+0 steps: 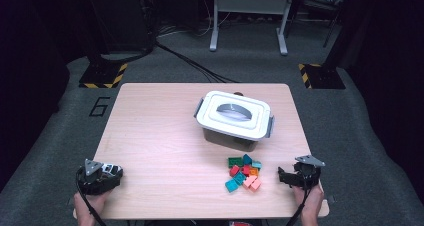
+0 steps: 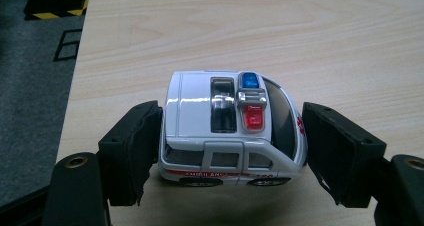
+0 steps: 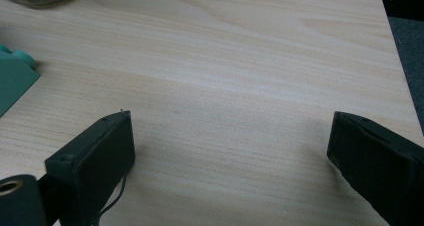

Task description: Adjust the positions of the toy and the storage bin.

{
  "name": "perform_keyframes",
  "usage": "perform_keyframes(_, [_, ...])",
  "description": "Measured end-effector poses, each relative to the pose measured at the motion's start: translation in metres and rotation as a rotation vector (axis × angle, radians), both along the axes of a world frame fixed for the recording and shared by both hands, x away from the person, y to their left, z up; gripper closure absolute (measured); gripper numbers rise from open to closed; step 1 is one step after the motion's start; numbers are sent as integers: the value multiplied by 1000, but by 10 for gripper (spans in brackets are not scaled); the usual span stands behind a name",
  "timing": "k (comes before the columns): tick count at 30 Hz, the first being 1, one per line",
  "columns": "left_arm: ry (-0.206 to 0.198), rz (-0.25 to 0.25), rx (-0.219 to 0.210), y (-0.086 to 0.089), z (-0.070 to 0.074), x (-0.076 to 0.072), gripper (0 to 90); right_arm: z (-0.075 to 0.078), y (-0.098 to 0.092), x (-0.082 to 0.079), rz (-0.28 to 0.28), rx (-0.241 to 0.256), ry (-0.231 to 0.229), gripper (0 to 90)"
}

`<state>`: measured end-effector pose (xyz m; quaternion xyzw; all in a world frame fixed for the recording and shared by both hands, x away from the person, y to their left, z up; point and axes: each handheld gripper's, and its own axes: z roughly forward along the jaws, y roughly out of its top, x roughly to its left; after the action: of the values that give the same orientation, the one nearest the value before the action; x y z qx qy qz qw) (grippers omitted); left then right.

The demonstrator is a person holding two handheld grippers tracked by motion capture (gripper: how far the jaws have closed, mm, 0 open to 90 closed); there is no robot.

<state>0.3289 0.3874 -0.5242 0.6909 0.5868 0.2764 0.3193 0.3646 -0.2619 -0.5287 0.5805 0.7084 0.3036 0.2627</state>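
A white toy ambulance [image 2: 200,111] with blue and red roof lights stands on the wooden table [image 1: 160,136] near its front left corner. My left gripper [image 2: 232,123] is shut on it, one jaw against the rear and the other against the front. In the high view the left gripper [image 1: 113,173] lies at the front left with the ambulance [image 1: 111,170] in its jaws. My right gripper [image 3: 230,136] is open over bare wood at the front right. The high view shows the right gripper [image 1: 284,177] pointing left toward a pile of bricks [image 1: 244,173].
A white lidded box [image 1: 234,117] with a grey handle stands right of the table's middle. Several coloured bricks lie in front of it; a green brick [image 3: 12,78] sits left of my right jaws. The table's right edge [image 3: 395,51] is close.
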Motion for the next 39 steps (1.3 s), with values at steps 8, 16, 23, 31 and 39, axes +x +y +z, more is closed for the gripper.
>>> perform_keyframes(8, [2, 3, -13, 1, -7, -1, 255, 0, 0, 0, -4, -2, -2, 44])
perform_keyframes(16, [35, -15, -31, 0, -1, -2, 198, 0, 0, 0, -3, -3, -2, 45])
perform_keyframes(23, [27, -15, -27, -1, 10, -4, 110, 0, 0, 0, -3, -1, 0, 45])
perform_keyframes(31, [0, -59, -25, -11, 31, -3, 69, 0, 0, 0, -2, 0, 0, 45])
perform_keyframes(39, [13, -138, -38, -33, 45, 12, 36, 0, 0, 0, -6, 2, 3, 45])
